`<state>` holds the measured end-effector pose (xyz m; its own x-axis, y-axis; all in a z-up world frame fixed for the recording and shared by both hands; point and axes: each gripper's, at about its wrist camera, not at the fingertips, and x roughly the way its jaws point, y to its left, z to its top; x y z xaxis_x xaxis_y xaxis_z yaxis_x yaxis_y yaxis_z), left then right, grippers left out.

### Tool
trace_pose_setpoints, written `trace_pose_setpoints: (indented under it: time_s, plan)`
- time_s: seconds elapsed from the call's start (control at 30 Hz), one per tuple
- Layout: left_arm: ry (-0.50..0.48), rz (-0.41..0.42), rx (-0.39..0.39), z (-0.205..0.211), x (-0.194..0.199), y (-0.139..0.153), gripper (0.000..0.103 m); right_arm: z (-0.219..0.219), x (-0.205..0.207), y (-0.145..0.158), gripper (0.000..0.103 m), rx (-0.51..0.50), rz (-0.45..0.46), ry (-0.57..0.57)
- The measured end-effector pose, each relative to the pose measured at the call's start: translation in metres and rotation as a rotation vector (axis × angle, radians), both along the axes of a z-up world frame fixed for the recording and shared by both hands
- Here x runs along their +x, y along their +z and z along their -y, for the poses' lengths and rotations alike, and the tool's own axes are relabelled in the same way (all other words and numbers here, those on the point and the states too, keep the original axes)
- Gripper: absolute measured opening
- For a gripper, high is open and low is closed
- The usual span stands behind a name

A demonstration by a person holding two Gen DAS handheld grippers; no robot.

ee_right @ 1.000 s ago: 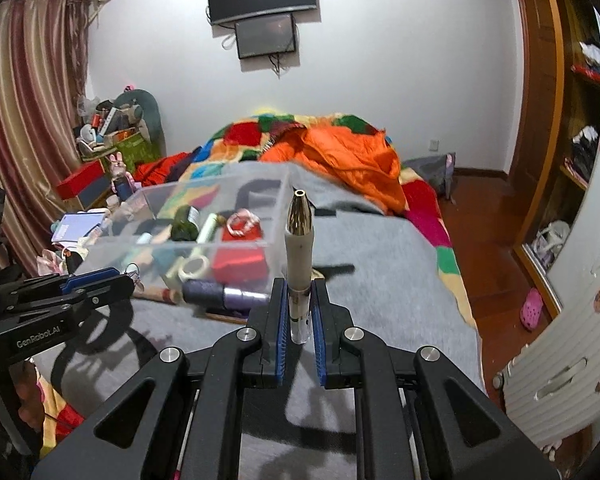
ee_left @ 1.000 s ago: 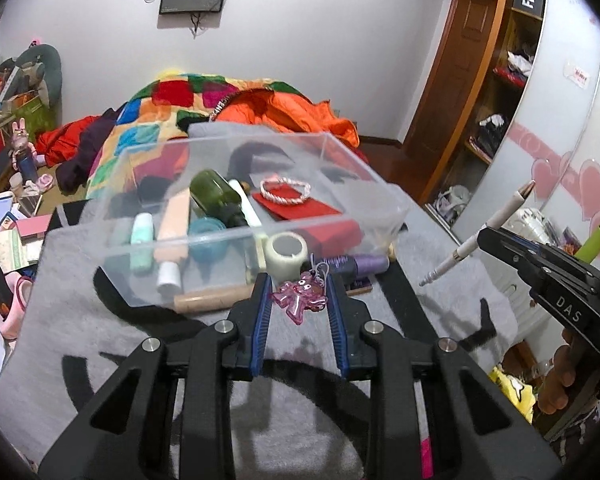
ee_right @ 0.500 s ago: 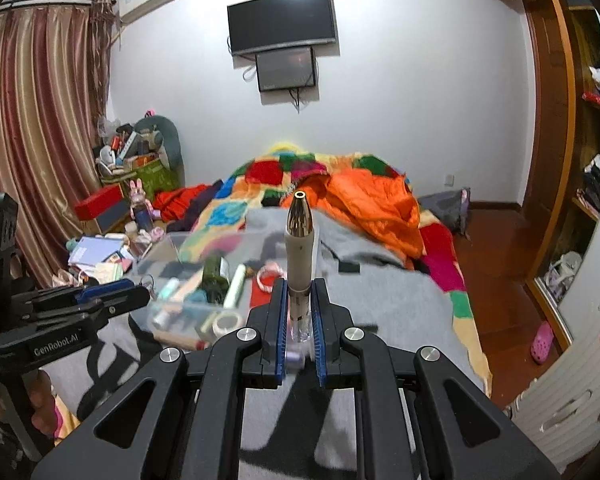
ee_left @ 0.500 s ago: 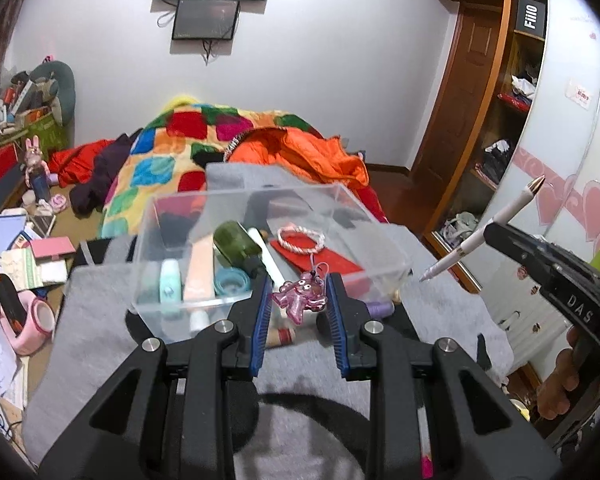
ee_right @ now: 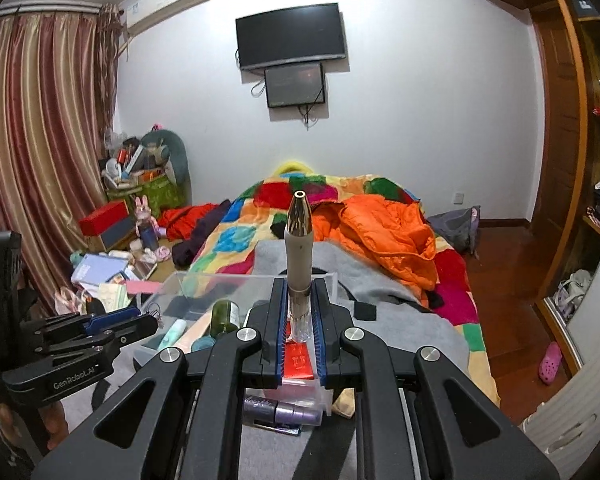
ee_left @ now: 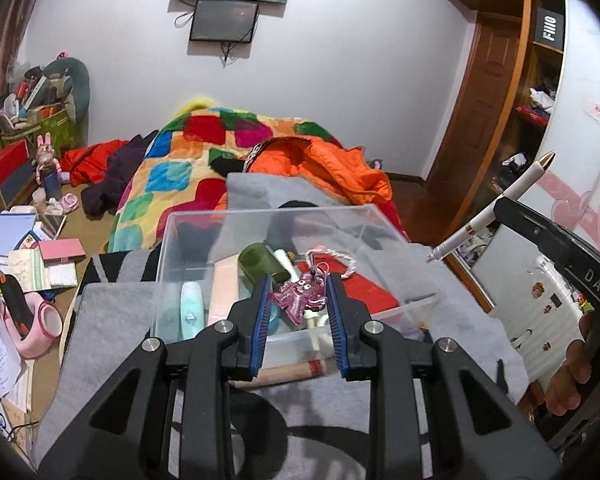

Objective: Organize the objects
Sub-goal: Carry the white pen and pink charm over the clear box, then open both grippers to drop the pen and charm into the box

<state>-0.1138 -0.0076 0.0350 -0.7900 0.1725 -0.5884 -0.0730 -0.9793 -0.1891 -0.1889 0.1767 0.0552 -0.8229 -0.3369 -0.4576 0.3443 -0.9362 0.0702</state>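
Through the left wrist view, the left gripper point(ee_left: 299, 312) is clamping a pink glittery keychain charm point(ee_left: 300, 294) between its blue-padded fingers point(ee_left: 260, 320), holding it above the clear plastic box point(ee_left: 260, 216). That box is sitting on a grey blanket point(ee_left: 112, 320) and is holding a dark green jar point(ee_left: 260, 261), a mint tube point(ee_left: 191, 308), a pale pink tube point(ee_left: 223, 288), a red card point(ee_left: 360, 292) and a beaded bracelet point(ee_left: 336, 256). A wooden stick point(ee_left: 288, 374) is lying just outside the box's near wall. At the right edge, the right gripper point(ee_left: 504, 210) is pinching a white pen point(ee_left: 492, 212), tilted up with its gold tip highest.

Across the right wrist view, the right gripper point(ee_right: 299, 320) is gripping that pen point(ee_right: 299, 264) upright, gold tip pointing up, over the box's point(ee_right: 204, 280) near right part. A purple tube point(ee_right: 284, 412) is lying on the blanket just outside the box. At left, the left gripper point(ee_right: 140, 322) is hovering by the box's left side.
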Motion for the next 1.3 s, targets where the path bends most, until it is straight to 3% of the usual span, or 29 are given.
trace_pose_setpoints:
  time_s: [0.4,0.8,1.07,1.17,1.3]
  plan:
    - [0.017,0.082,0.001,0.013,-0.025,-0.034,0.027,0.035,-0.039,-0.049,0.01,0.138,0.111,0.008]
    - [0.006,0.116,-0.002,0.012,-0.039,-0.042,0.028,0.076,-0.045,-0.061,0.01,0.199,0.131,0.081]
    - [0.009,0.101,0.003,0.013,-0.027,-0.034,0.042,0.074,-0.035,-0.062,0.042,0.184,0.15,0.134]
    - [0.015,0.078,0.005,0.015,-0.019,-0.027,0.054,0.065,-0.025,-0.057,0.047,0.169,0.14,0.141]
    - [0.018,0.056,-0.007,0.015,-0.008,-0.017,0.058,0.042,-0.011,-0.047,0.049,0.145,0.117,0.121]
